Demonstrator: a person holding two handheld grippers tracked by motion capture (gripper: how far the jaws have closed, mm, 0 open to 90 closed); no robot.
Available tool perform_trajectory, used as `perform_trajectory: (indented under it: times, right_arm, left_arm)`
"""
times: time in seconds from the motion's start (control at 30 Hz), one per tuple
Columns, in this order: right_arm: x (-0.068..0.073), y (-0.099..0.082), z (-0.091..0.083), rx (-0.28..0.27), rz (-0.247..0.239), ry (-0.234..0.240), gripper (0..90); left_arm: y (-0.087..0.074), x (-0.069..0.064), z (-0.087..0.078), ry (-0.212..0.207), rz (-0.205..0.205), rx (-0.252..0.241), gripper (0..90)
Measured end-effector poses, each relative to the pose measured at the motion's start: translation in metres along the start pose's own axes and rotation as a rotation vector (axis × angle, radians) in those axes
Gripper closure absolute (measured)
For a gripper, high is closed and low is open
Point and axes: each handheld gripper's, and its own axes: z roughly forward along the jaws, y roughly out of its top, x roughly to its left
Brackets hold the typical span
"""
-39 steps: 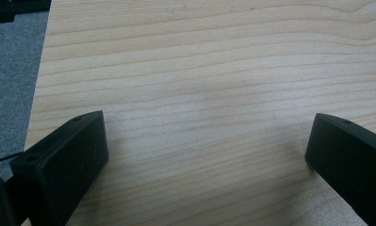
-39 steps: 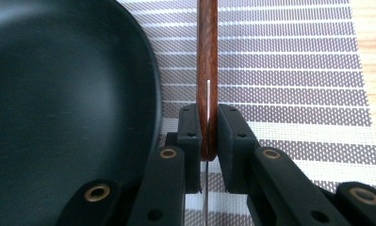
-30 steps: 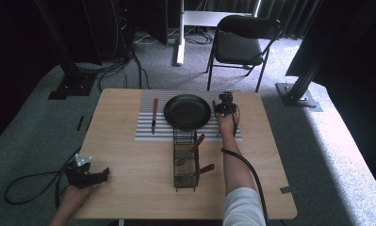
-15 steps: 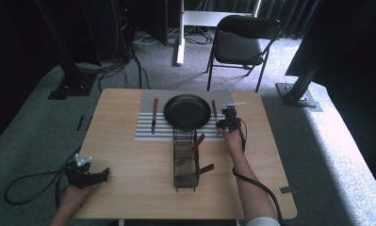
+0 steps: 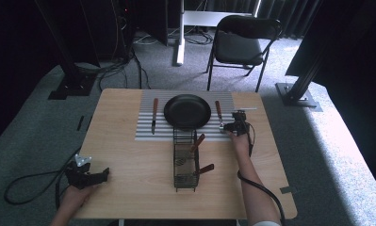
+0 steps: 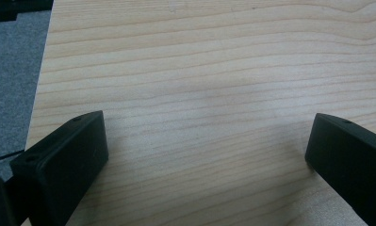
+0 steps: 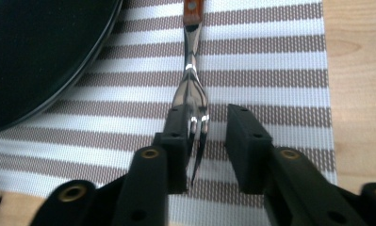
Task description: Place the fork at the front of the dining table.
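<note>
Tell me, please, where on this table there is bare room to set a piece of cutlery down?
The widest bare wood lies between the left hand-held gripper and the wire caddy. The front right corner, past the caddy, is also bare apart from the forearm. It is crowded on the striped placemat, around the black plate, knife and fork.

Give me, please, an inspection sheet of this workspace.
Surface: wooden table, striped placemat at its far side.
Job's things: fork on the placemat, right of the black plate; knife left of it.
Clutter: wire basket with two wooden-handled utensils.
Grippers: right gripper, jaws just opening, fork tines between them; left gripper open over bare wood.
Cables: left cable loops over the carpet; right cable follows the forearm.
Surroundings: folding chair, carpet.
</note>
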Motion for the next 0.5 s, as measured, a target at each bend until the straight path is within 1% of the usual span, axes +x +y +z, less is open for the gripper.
perform_trajectory:
  times: [0.03,0.07,0.2,0.23,0.3,0.33,0.37,0.4,0.43,0.47,0.5]
  right_arm:
    - [0.0,-0.002,-0.001,0.004,-0.002,0.005,65.6]
    - [0.0,-0.004,-0.002,0.0,-0.003,0.005,61.9]
    - [0.0,-0.014,-0.01,-0.03,-0.02,0.027,41.2]
    - [0.0,-0.016,-0.011,-0.04,-0.035,0.031,34.5]
    - [0.0,-0.022,-0.014,-0.07,-0.058,0.019,25.9]
    - [0.001,-0.025,-0.014,-0.067,-0.082,0.021,19.6]
    - [0.002,-0.029,-0.015,-0.07,-0.106,0.023,16.0]
    - [0.003,-0.032,-0.015,-0.088,-0.128,0.011,14.2]
    - [0.004,-0.036,-0.015,-0.09,-0.148,0.0,14.1]
    - [0.005,-0.04,-0.016,-0.099,-0.153,0.004,14.1]
    - [0.005,-0.043,-0.017,-0.108,-0.149,0.009,13.8]
  left_arm:
    - [0.0,0.0,0.0,0.0,0.0,0.0,0.0]
    - [0.0,0.0,0.0,0.0,0.0,0.0,0.0]
    - [0.0,0.0,0.0,0.0,0.0,0.0,0.0]
    - [0.0,0.0,0.0,0.0,0.0,0.001,0.0]
    - [0.0,0.0,0.0,0.0,0.0,0.001,0.0]
    - [0.0,0.0,0.0,0.0,0.0,0.001,0.0]
    - [0.0,0.0,0.0,0.0,0.0,0.001,0.0]
    - [0.0,0.0,0.0,0.0,0.0,0.001,0.0]
    - [0.0,0.0,0.0,0.0,0.0,0.001,0.0]
    - [0.0,0.0,0.0,0.0,0.0,0.001,0.0]
    - [0.0,0.0,0.0,0.0,0.0,0.001,0.0]
